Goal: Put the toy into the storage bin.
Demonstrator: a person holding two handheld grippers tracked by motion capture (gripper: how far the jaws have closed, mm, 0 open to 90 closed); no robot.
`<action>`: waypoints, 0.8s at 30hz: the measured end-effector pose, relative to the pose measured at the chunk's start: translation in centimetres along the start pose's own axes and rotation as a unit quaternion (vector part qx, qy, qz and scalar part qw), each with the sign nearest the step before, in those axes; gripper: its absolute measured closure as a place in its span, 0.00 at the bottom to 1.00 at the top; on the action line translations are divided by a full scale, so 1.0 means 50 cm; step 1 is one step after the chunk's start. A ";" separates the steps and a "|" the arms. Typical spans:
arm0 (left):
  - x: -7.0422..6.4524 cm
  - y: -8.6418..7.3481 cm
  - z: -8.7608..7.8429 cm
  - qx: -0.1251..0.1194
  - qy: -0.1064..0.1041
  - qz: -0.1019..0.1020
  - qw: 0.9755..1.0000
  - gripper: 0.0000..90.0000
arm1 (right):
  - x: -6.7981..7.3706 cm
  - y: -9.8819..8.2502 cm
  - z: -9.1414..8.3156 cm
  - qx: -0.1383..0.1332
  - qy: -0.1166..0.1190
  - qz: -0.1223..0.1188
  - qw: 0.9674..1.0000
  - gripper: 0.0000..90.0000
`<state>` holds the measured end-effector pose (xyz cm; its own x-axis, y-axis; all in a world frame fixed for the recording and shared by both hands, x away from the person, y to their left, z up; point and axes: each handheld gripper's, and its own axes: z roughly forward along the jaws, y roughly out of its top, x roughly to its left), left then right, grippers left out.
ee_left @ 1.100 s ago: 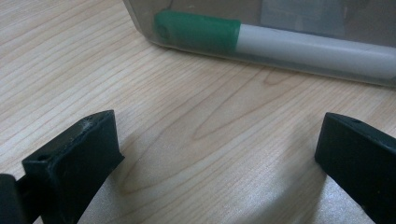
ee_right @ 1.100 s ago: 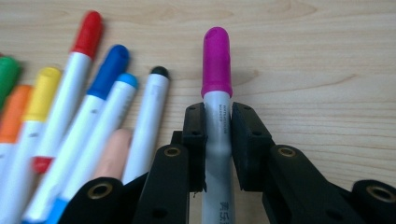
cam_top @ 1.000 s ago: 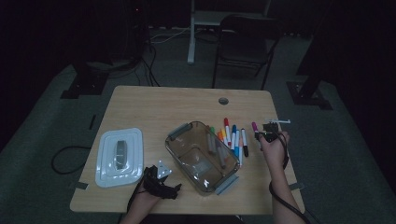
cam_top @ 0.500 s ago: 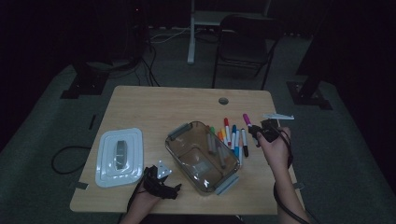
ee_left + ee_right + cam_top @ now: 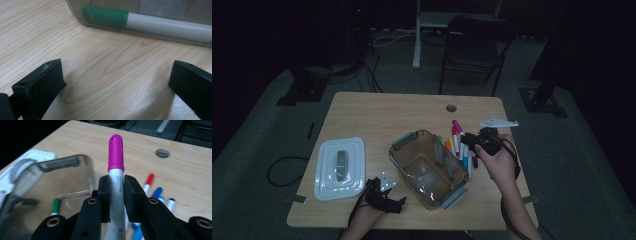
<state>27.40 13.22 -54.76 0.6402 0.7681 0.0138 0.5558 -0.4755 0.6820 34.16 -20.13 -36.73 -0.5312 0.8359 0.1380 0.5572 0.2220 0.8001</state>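
The right claw (image 5: 117,192) is clenched on a grey-barrelled marker with a magenta cap (image 5: 115,152), gripping the barrel just below the cap so the pen stands up out of the jaws. In the high view this marker (image 5: 456,125) is held above the right half of the light wooden bench (image 5: 377,110), just beside the clear smoky plastic box with grey end clips (image 5: 402,162) that sits near the middle of the front edge. One green-capped marker (image 5: 105,16) already lies inside that box along its wall.

The pads hold a smooth round barrel at one narrow band, with most of the length hanging below. A quick swing toward the box could likely let the pen pivot or slide in the jaws. If it is let go while steeply tilted, it might catch the box rim and tip out onto the bench. Its hanging tail could also brush the row of loose coloured markers (image 5: 462,150) lying between box and hand, rolling some toward the right edge.

The left claw (image 5: 384,197) rests released on the bench near the front edge, jaws wide apart and empty, close to the box wall; a nudge from it might shift the box.
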 end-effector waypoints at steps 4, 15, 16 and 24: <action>0.000 0.000 0.000 0.000 0.000 0.000 1.000 0.01 | 0.032 0.008 0.003 0.003 0.019 -0.017 1.000 0.85; 0.000 0.000 0.000 0.000 0.000 0.000 1.000 0.01 | 0.102 0.014 0.048 0.038 0.074 -0.049 0.995 0.85; 0.000 0.000 0.000 0.000 0.000 0.000 1.000 0.01 | 0.108 0.014 0.054 0.041 0.078 -0.052 0.995 0.85; 0.000 0.000 0.000 0.000 0.000 0.000 1.000 0.00 | 0.136 0.012 0.096 0.074 0.098 -0.059 0.991 0.85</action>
<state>27.40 13.22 -54.75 0.6401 0.7682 0.0135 0.5559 -0.4752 0.6820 33.94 -11.89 -38.12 -0.7044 0.6888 0.1712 0.5634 0.3960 0.7251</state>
